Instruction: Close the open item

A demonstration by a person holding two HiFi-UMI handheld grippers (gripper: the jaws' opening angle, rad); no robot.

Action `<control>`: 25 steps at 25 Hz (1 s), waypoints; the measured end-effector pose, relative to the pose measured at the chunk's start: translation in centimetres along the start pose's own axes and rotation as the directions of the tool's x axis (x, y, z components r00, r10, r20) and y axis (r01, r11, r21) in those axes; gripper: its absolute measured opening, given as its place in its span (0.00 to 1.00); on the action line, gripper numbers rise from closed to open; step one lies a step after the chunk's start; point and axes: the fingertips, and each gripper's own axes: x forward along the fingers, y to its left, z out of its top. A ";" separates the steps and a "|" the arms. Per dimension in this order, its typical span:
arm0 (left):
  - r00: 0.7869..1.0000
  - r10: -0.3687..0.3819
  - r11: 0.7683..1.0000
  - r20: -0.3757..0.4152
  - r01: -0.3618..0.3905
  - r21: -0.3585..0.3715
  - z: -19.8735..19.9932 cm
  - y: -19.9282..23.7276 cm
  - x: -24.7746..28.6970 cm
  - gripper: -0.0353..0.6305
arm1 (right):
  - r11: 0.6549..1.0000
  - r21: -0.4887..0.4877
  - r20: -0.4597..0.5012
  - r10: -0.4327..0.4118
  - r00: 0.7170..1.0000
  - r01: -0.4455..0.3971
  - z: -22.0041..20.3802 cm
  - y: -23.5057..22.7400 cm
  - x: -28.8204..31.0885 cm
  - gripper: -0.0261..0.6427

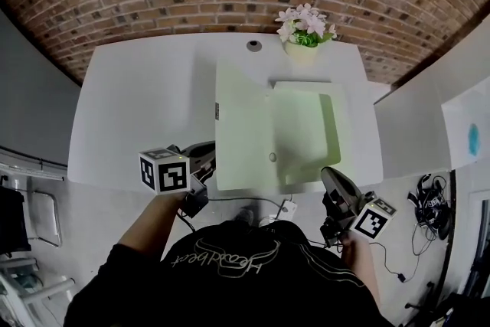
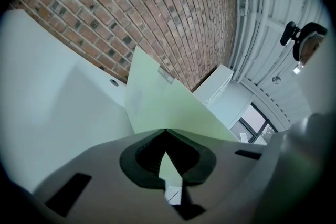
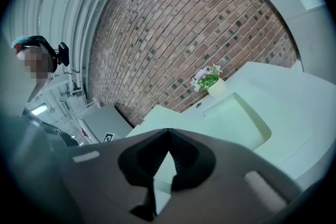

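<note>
Head view puts the person's two tools at the near edge of the white tabletop (image 1: 145, 103). The left gripper (image 1: 208, 157) is at the near left corner of the pale green plastic document folder (image 1: 245, 126), which lies open across the middle of the tabletop. The left gripper view shows the left gripper (image 2: 165, 131) with its jaws closed, green sheet showing in the gap behind the tips. The folder's left cover (image 2: 152, 97) rises from there above the far table edge, so I judge the jaws are pinched on that cover and holding it lifted.

The right gripper (image 1: 328, 176) sits at the folder's near right corner. Its own view shows the right gripper (image 3: 168, 131) with jaws together and nothing plainly between them. Whether the tips touch the folder I cannot tell.

To close it well, the cover should swing in an arc about the spine, over the curved pocket flap (image 1: 306, 134), and be laid flat edge to edge rather than dragged. The right tool could steady the lower half if it slides.

A small round stud (image 1: 272, 157) shows near the fold; whether it is a fastener is unclear. The spine itself is hard to make out. A small pot of pink flowers (image 1: 305, 42) stands at the far edge, just beyond the folder.
</note>
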 end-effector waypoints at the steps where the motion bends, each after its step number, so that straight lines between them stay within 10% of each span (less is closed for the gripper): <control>1: 1.000 -0.002 1.000 -0.002 0.002 0.004 0.1 -0.1 0.2 0.06 | 1.000 0.000 0.004 -0.007 1.000 0.007 0.1 -0.2 -0.3 0.04; 25: 0.997 0.000 1.000 -0.074 0.000 -0.002 0.3 -1.0 5.4 0.06 | 0.986 0.066 0.050 -0.156 0.986 0.153 3.0 -8.8 -3.8 0.04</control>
